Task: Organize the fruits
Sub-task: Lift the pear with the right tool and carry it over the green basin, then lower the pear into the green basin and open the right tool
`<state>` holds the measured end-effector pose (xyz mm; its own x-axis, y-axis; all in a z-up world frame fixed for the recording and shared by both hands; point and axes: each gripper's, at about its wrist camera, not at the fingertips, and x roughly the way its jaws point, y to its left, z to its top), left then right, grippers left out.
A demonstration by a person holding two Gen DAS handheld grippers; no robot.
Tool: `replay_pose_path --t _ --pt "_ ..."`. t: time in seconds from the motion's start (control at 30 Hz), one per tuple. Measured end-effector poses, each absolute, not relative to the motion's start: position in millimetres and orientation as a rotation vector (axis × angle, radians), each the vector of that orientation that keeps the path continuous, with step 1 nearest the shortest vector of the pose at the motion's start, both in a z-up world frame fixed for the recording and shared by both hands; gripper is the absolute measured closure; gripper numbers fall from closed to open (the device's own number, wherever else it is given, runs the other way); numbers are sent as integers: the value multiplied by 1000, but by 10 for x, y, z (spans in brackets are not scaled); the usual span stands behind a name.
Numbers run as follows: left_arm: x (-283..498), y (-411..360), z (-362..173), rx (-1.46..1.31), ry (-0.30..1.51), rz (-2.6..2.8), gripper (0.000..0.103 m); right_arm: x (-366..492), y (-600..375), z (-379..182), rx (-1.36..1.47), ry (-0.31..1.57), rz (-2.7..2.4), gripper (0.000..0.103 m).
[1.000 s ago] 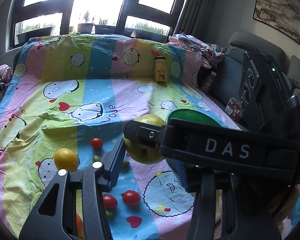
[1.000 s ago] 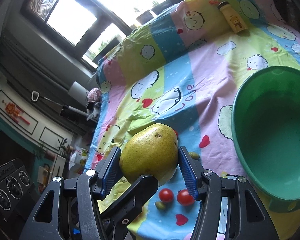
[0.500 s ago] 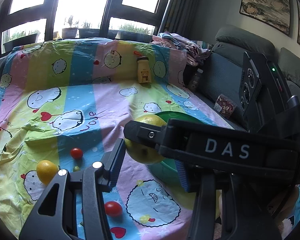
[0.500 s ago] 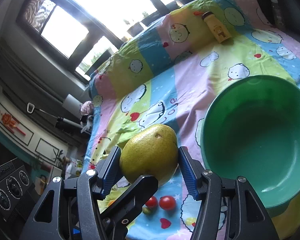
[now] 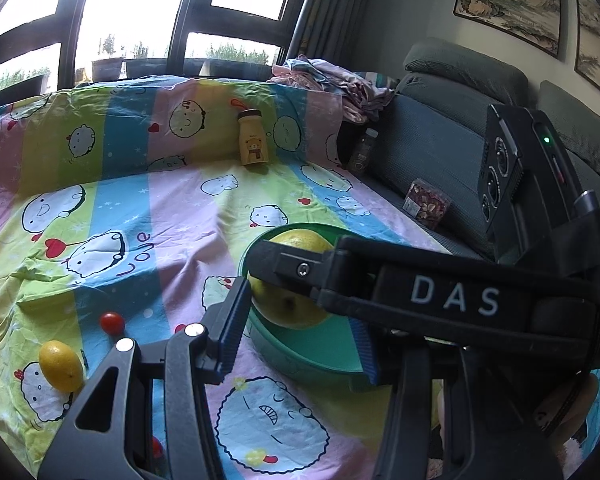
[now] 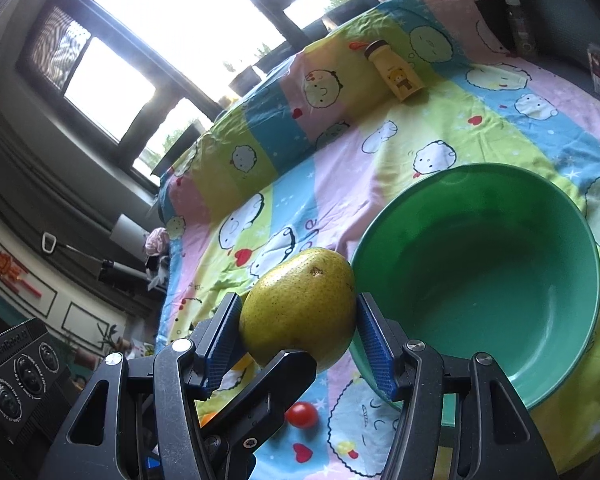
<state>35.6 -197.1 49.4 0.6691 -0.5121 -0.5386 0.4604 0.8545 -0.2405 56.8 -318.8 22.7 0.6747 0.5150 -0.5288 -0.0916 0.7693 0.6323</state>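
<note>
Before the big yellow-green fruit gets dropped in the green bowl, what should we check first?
1. Right tool pads press both sides of the pomelo: ok.
2. Left tool also pinching the pomelo: cannot tell, though a finger of it lies across the fruit.
3. Green bowl empty inside: ok.
4. Pomelo fully over the bowl: not ok in the right view, it sits at the near rim.
5. Cherry tomato and lemon outside the bowl: ok.

Pomelo beside bowl (left)
</note>
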Motion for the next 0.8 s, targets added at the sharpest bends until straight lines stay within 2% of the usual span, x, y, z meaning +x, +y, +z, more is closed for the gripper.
replay_pose_path --t 0.8 --pt "496 -2382 399 -72 668 -658 55 530 -3636 113 675 757 250 42"
